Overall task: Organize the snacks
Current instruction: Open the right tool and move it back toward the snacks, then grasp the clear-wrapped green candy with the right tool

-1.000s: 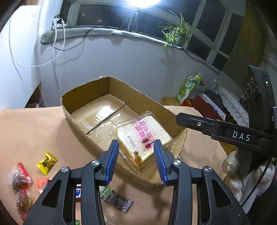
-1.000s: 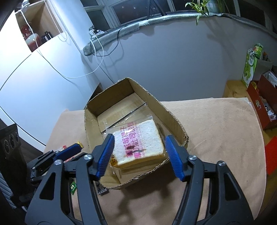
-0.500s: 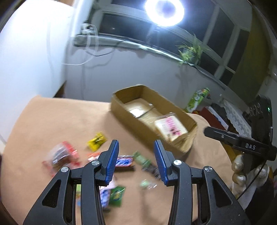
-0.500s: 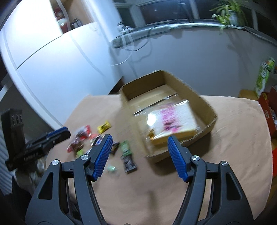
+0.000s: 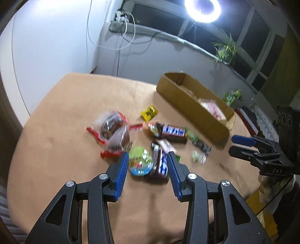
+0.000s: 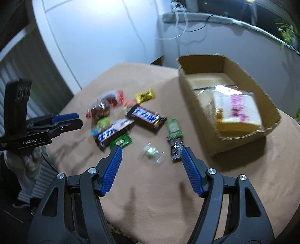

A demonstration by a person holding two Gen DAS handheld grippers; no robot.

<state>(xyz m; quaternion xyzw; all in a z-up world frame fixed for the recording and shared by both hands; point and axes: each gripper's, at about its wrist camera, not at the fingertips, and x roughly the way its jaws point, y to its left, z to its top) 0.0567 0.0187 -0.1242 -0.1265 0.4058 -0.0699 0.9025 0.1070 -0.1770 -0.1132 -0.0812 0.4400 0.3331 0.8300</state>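
A cardboard box (image 6: 221, 138) stands on the tan table with a wrapped bread slice (image 6: 236, 108) inside; the box also shows in the left wrist view (image 5: 189, 108). Loose snacks lie left of it: two Snickers bars (image 6: 146, 116) (image 6: 112, 131), red-edged bags (image 5: 112, 127), a yellow packet (image 5: 150, 112), green packets (image 6: 174, 127) and a small clear candy (image 6: 151, 150). My left gripper (image 5: 148, 161) is open, above a green-blue packet (image 5: 140, 163) and a Snickers bar (image 5: 161, 163). My right gripper (image 6: 151, 152) is open above the small candy.
The tan round table (image 5: 75, 105) ends at a white wall on the left. A windowsill with cables and a plant (image 5: 225, 48) runs behind. A ring light (image 5: 202, 9) glares above. Boxes and a green carton (image 5: 232, 95) sit beyond the table's right side.
Both grippers have pulled back from over the box and swung left towards the loose snacks. The bread stays in the box. Both stay open.
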